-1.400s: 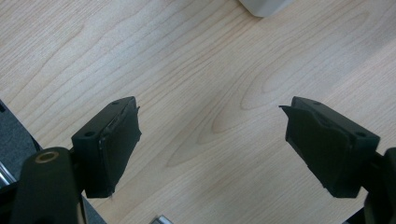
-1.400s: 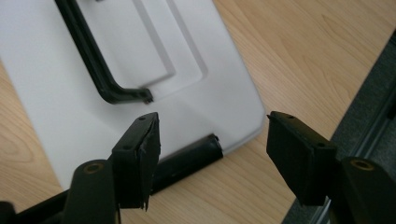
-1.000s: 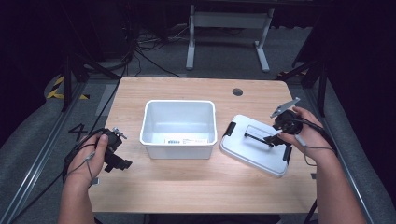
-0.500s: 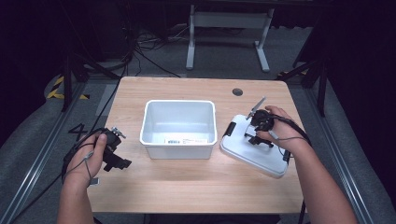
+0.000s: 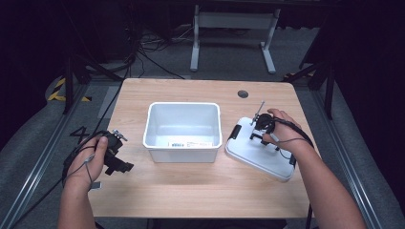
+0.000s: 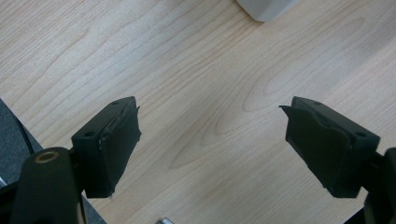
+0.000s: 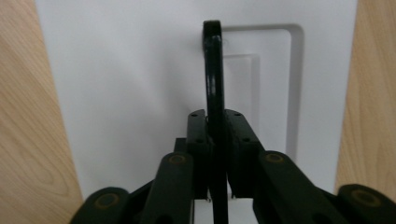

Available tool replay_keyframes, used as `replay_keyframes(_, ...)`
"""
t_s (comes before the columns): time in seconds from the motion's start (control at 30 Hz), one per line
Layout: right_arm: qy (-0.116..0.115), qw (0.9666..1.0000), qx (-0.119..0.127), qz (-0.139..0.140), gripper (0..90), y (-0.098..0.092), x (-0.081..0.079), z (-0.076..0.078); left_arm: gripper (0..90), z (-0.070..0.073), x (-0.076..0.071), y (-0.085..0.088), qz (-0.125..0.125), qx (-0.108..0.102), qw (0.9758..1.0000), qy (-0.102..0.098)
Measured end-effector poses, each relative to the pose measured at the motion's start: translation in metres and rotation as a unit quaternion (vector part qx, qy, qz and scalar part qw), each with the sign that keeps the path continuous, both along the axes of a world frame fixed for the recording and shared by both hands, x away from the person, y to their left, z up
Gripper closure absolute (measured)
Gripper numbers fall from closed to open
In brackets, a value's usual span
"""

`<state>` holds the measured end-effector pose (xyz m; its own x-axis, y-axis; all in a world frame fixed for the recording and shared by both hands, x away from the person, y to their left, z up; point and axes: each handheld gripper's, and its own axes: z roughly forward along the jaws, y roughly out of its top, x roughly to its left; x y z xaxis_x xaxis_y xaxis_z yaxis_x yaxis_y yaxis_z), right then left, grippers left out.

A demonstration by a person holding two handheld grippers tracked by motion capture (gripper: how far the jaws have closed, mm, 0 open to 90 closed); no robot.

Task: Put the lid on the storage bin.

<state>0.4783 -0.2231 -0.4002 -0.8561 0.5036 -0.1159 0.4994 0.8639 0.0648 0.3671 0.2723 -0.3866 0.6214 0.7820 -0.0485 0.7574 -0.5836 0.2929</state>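
A white lid (image 5: 260, 157) lies on the table to the right of a white bin (image 5: 184, 151). The lid's thin black handle (image 7: 212, 60) stands up on edge, and my right gripper (image 7: 215, 116) is shut on it. From above, the right gripper (image 5: 260, 135) sits over the lid's far left part, with the hand behind it. My left gripper (image 5: 119, 164) is near the table's left front edge. Its jaws stand wide open over bare wood (image 6: 210, 121), holding nothing.
The bin looks empty apart from a label on its front wall. Black latches (image 5: 235, 132) sit at the lid's ends. A dark round hole (image 5: 243, 93) marks the table's far right. A desk frame and cables lie on the floor beyond the table.
My right hand and gripper have moved left across the lid, from its right edge toward the bin. The left gripper has stayed put.
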Motion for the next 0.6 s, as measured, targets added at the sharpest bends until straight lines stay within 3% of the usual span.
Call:
replay_keyframes(0.27, -0.021, 0.9996, 0.0, 0.021, 84.7, -0.002, -0.001, 0.009, 18.3, 0.001, 0.0, 0.002, -0.002, 0.002, 1.0, -0.003)
replay_keyframes(0.47, -0.031, 0.9989, 0.014, 0.032, 84.5, -0.003, -0.007, 0.034, 18.3, 0.001, 0.0, 0.003, -0.001, -0.001, 1.0, -0.003)
replay_keyframes(0.6, -0.048, 0.9969, 0.046, 0.041, 84.1, -0.006, -0.014, 0.067, 18.3, 0.001, 0.0, 0.004, -0.001, -0.002, 1.0, -0.003)
